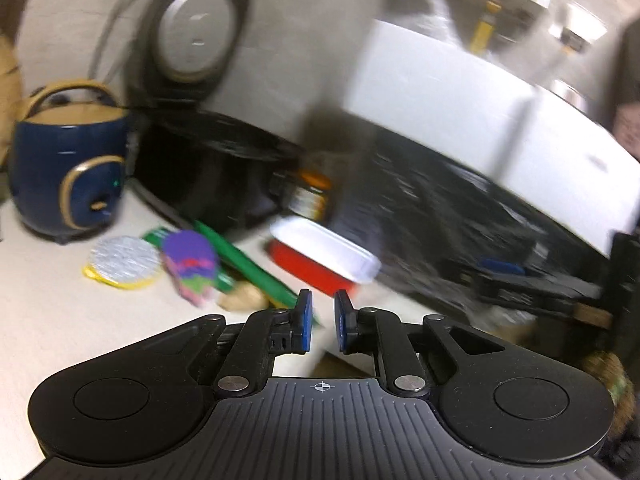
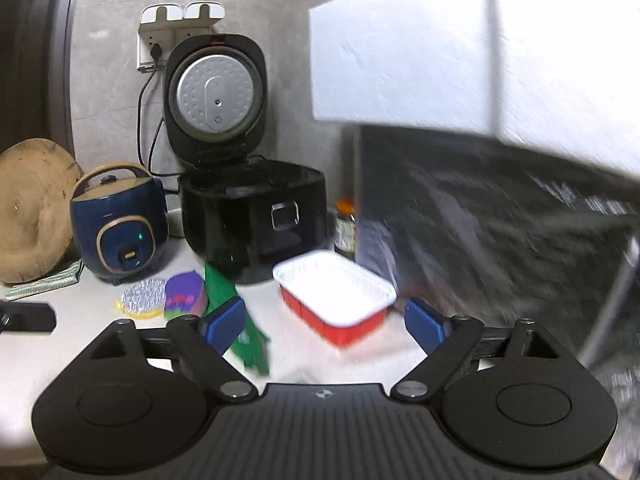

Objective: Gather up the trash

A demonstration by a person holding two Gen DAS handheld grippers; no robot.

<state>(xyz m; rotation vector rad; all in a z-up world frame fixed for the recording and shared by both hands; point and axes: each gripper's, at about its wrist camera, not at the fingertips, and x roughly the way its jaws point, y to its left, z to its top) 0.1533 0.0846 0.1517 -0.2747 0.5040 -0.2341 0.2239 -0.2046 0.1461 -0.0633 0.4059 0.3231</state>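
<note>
Pale countertop [image 2: 80, 344] runs under both grippers, backed by a grey wall with a double socket [image 2: 180, 32]; the left gripper [image 1: 323, 322] hovers low over it with its blue pads drawn near each other, a narrow gap between them and nothing in it; the right gripper [image 2: 325, 322] has its fingers spread wide, holding nothing. Nearest the right gripper's left pad lies a green wrapper [image 2: 240, 320], long, flat and crumpled at its near end, partly hidden behind that pad; in the left wrist view it runs up to the left pad. Just beside it sits a small purple cup [image 2: 185, 295] with coloured bands, tipped on its side in the left wrist view, and a round foil lid [image 2: 142, 300] with a yellow rim lies flat touching it. A red foil tray [image 2: 336, 300] with a white inside rests between the right gripper's fingers in line of sight, open side up. Behind stand a dark blue cooker [image 2: 118, 224], a black rice cooker [image 2: 256, 224] with its lid raised, and a jar [image 2: 345, 226] with an orange cap; a wooden board [image 2: 32, 208] leans at far left. A white box [image 2: 460, 64] over a dark blurred mass fills the right side.
</note>
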